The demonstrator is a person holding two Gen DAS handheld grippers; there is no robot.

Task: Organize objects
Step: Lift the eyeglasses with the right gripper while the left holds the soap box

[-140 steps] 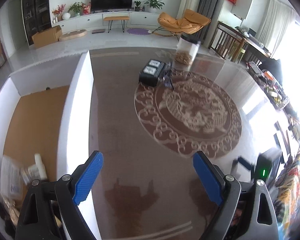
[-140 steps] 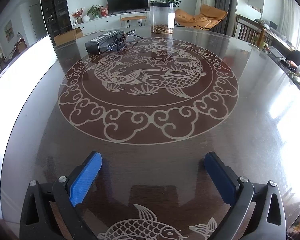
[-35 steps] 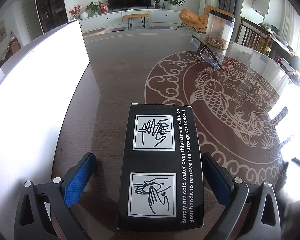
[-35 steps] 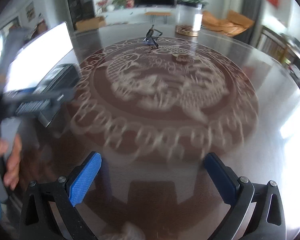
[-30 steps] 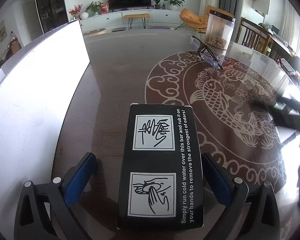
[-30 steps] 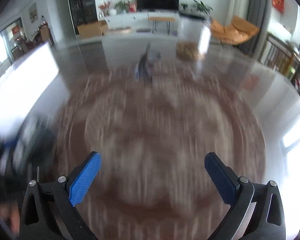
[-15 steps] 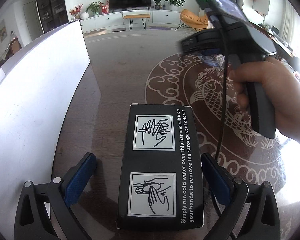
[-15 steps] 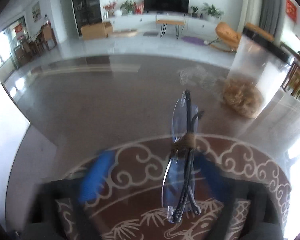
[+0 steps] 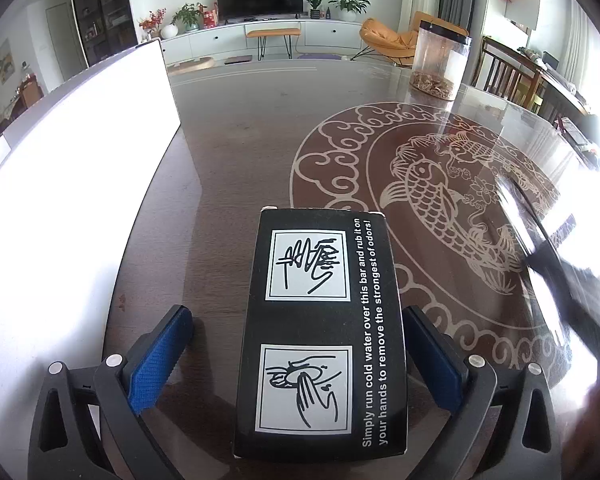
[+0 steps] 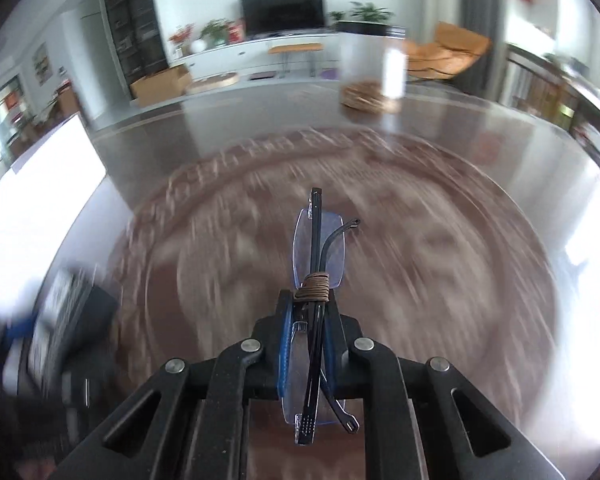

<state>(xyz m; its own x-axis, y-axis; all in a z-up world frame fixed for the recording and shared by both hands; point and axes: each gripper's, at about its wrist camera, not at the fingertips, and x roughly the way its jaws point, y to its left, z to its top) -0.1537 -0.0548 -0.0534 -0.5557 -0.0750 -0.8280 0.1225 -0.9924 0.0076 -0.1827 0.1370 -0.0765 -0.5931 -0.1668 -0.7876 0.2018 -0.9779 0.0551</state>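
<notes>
A black box (image 9: 320, 320) printed with hand-washing pictures lies on the dark table between the fingers of my left gripper (image 9: 296, 316). That gripper is open: its left pad stands clear of the box and its right pad sits beside the box's edge. My right gripper (image 10: 308, 312) has its jaws closing tight, the blue pads pressing on folded glasses (image 10: 318, 248) with a brown cord wound round them. The glasses stick out forward over the blurred table. The black box (image 10: 76, 308) shows blurred at the left in the right wrist view.
A clear jar (image 9: 440, 64) with brown bits stands far right on the table (image 9: 240, 140), which bears a fish medallion. A tall white panel (image 9: 80, 152) runs along the left. A blurred dark shape (image 9: 572, 292) crosses the right edge.
The right gripper went from wide open to shut on the glasses, and they have left their spot by the jar. The hand with it has moved off to the right. Left gripper and box unchanged.
</notes>
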